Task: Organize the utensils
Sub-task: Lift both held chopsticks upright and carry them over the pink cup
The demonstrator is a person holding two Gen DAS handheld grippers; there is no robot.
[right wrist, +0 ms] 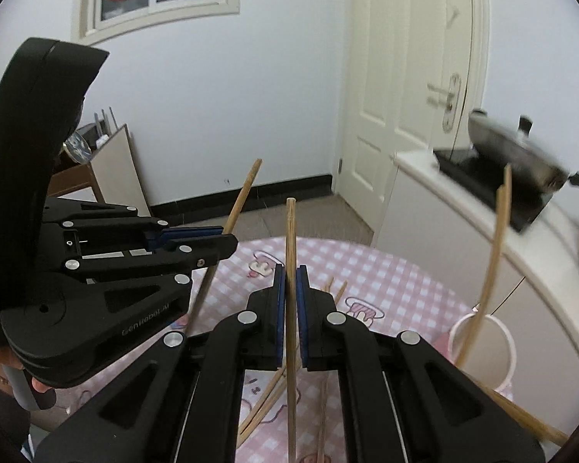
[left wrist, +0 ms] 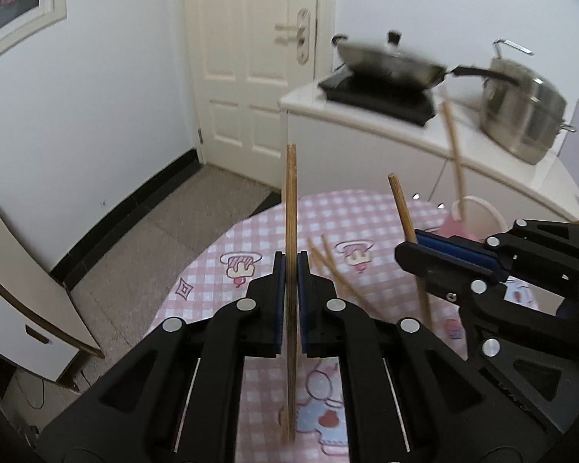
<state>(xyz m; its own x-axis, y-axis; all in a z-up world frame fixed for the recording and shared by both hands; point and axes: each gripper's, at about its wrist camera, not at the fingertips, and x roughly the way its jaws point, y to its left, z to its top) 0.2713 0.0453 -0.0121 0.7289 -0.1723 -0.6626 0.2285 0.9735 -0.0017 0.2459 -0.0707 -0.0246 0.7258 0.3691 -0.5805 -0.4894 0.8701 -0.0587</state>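
My left gripper (left wrist: 290, 260) is shut on a wooden chopstick (left wrist: 290, 200) that stands upright above the pink checked table (left wrist: 320, 212). My right gripper (right wrist: 289, 274) is shut on another upright chopstick (right wrist: 290, 231); it shows in the left wrist view (left wrist: 413, 247) at right with its chopstick (left wrist: 399, 204). The left gripper (right wrist: 227, 241) shows at left in the right wrist view. A pink-white cup (right wrist: 498, 347) holds two chopsticks (right wrist: 496, 254); it also shows in the left wrist view (left wrist: 478, 216). Several loose chopsticks (right wrist: 266, 405) lie on the table.
A white counter (left wrist: 405, 131) beyond the table carries a hob with a lidded pan (left wrist: 390, 61) and a steel pot (left wrist: 521, 112). A white door (left wrist: 258, 58) is behind. A wooden cabinet (left wrist: 27, 308) stands at left on the floor.
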